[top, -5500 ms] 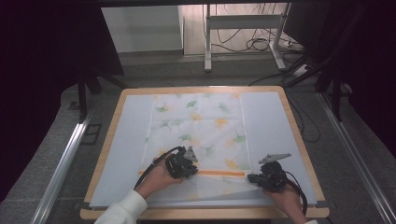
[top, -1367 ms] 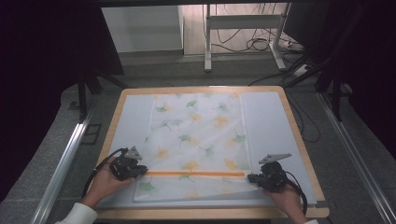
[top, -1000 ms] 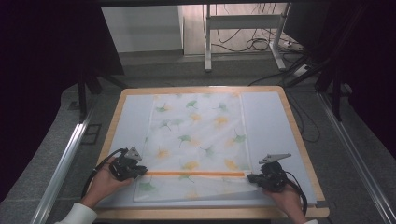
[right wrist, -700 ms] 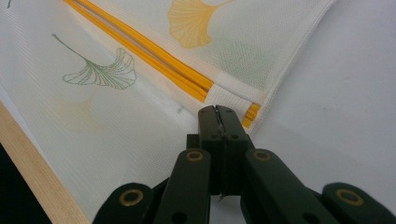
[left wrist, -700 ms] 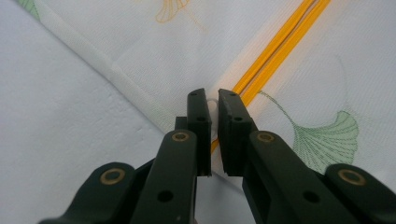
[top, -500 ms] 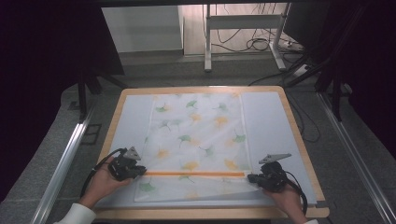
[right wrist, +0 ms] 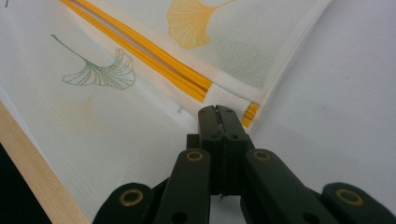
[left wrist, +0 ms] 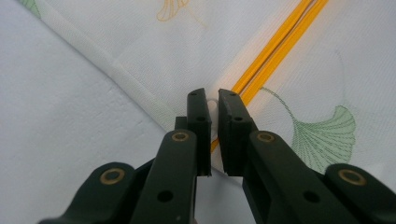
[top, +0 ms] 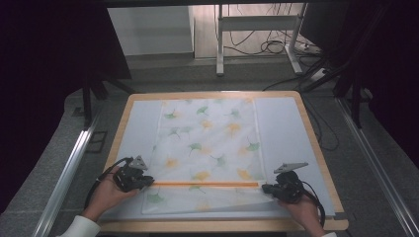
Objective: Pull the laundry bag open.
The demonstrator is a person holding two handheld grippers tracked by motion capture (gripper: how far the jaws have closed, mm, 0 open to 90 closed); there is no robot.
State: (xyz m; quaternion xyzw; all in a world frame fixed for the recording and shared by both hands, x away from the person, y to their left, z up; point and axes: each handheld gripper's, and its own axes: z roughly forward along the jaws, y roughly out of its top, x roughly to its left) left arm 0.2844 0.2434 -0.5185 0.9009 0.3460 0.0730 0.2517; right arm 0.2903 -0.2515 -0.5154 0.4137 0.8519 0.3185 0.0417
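Thing I work on: a white mesh bag with green and yellow leaf prints [top: 207,143]. It lies flat on the pale worktop [top: 286,128].

Zipper: a long orange zipper [top: 205,184] runs across the bag near my edge. Its long line goes straight from one hand to the other.

Left hand-held gripper [left wrist: 212,100]: I see it at the left end of the zipper. The jaws are almost together, with a small white ring-shaped pull [left wrist: 212,102] pinched between them.

Right hand-held gripper [right wrist: 218,112]: it sits at the right end of the zipper, by the bag's corner. The jaws are pressed together on the white edge of the bag there.

Which way next: I think the zipper has to slide along its orange line. From my left hand that line points to the right hand.

Who is nearer: the left hand has the pull. The right hand pins the bag.

Watch out: the thin mesh may bunch up.
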